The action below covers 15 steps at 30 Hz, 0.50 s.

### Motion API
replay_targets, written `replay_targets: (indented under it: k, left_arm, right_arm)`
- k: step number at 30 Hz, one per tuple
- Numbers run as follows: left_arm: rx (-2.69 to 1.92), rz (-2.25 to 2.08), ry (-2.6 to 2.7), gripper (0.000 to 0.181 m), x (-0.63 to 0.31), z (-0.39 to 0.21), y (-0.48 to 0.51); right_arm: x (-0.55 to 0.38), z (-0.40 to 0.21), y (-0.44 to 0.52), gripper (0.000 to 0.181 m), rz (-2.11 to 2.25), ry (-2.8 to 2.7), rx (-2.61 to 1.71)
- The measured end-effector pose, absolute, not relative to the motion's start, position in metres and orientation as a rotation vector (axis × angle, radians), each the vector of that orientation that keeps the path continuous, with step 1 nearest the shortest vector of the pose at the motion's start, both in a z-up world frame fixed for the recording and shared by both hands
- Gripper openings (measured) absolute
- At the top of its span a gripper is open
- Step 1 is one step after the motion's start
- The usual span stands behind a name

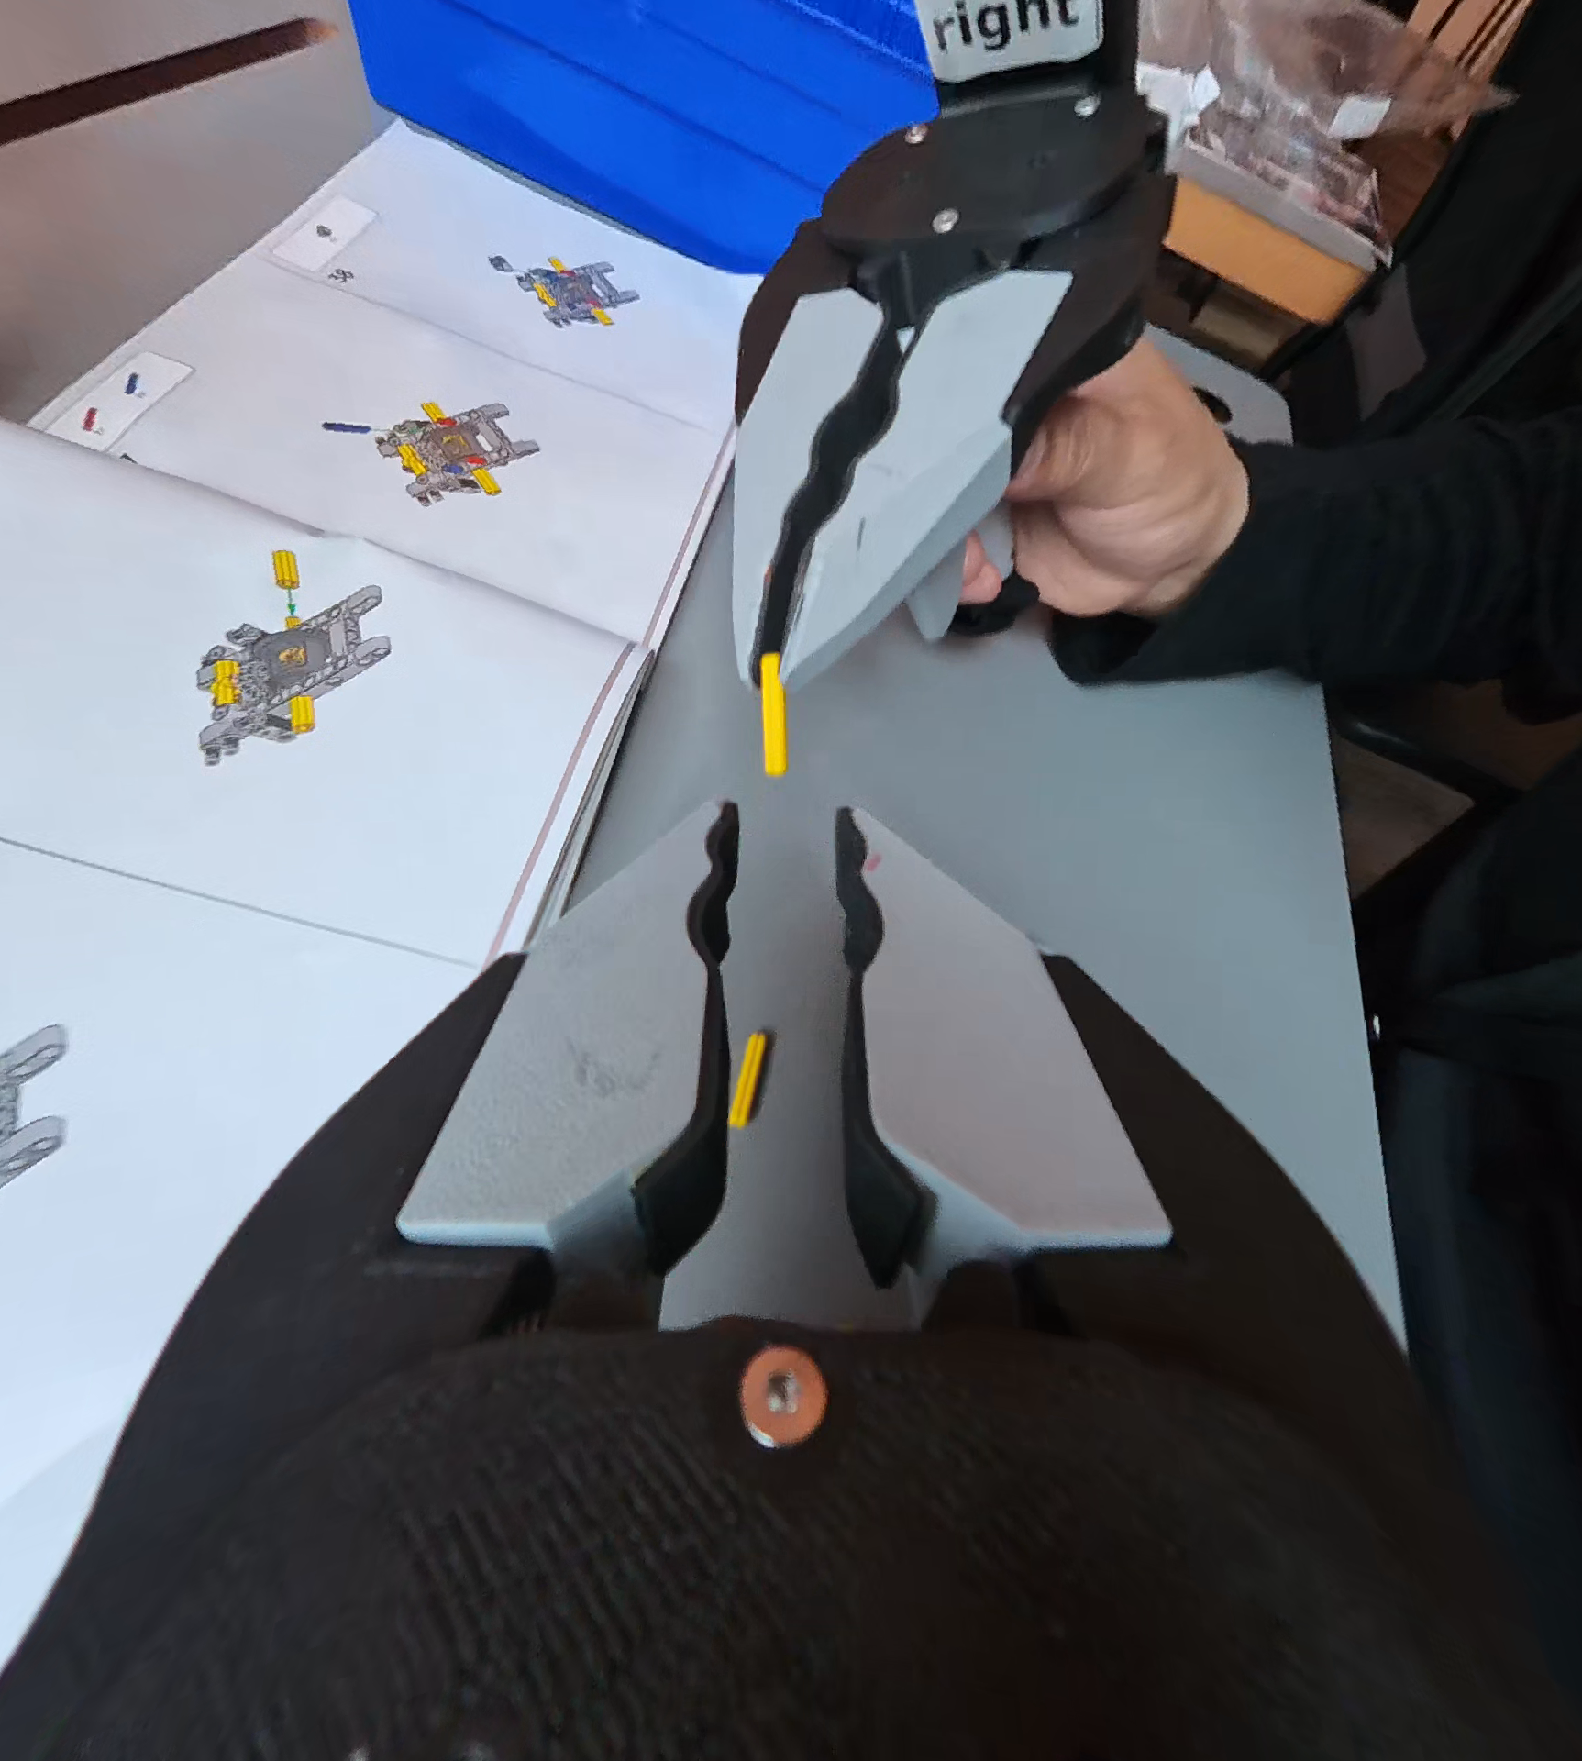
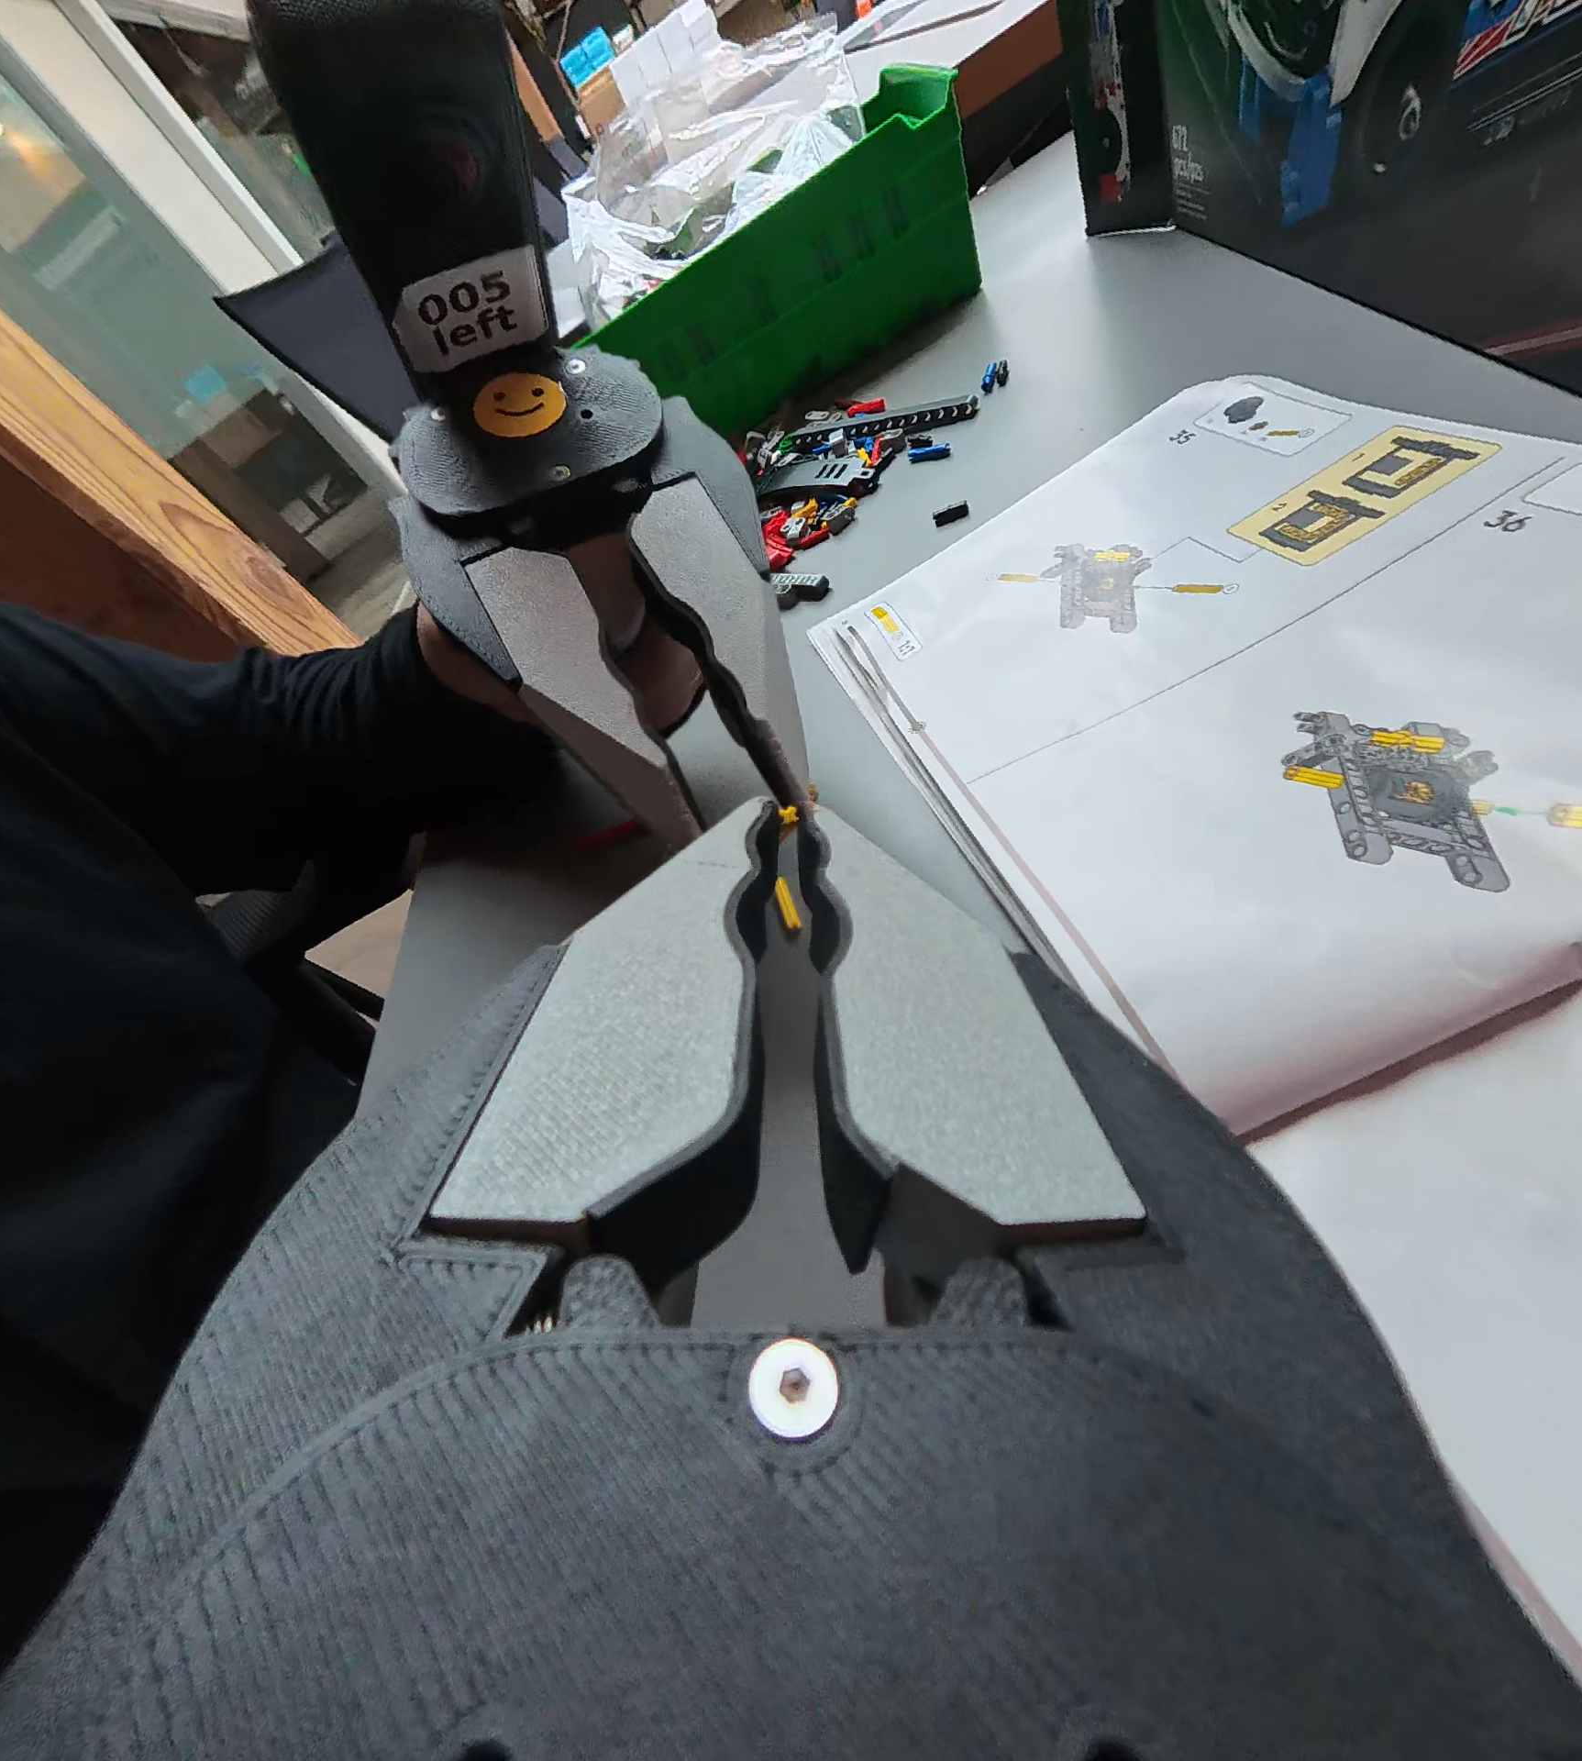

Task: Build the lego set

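Meanwhile, a yellow axle (image 1: 773, 713) is pinched in the right gripper (image 1: 768, 667); the left gripper (image 1: 785, 819) is held parted, empty; a second axle (image 1: 749, 1079) is left lying, no assembled model in view.

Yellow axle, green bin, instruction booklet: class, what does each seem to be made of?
Yellow axle, held in the right gripper: seemingly hard plastic, uniform bright colour, ridged length. Green bin: likely moulded plastic, with ribbed walls and slight sheen. Instruction booklet: paper, smooth printed pages, creased, edges stacked.
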<state>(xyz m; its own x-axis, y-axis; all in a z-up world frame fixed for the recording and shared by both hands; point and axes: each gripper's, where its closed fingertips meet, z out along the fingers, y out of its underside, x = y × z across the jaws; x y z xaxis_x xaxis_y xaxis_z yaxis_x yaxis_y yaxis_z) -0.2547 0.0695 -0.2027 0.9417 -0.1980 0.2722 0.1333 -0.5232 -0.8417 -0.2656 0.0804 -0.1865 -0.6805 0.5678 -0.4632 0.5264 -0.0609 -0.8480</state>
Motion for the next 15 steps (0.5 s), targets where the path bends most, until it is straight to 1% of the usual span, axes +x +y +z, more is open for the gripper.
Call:
replay_targets:
  k: [2, 6, 15]
  left_arm:
    - [-2.089, -0.450, 0.112, 0.016, -0.252, -0.200, 0.059]
    - [-2.175, -0.638, 0.254, 0.028, -0.224, -0.204, 0.042]
    - [-2.406, -0.395, 0.520, 0.035, -0.201, -0.242, 0.031]
  right_arm:
    - [-0.265, -0.188, 0.084, 0.000, 1.908, -2.132, -1.260]
    - [-0.262, -0.198, 0.083, 0.001, 1.949, -2.169, -1.293]
    - [-0.234, -0.218, 0.061, 0.001, 1.889, -2.406, -1.203]
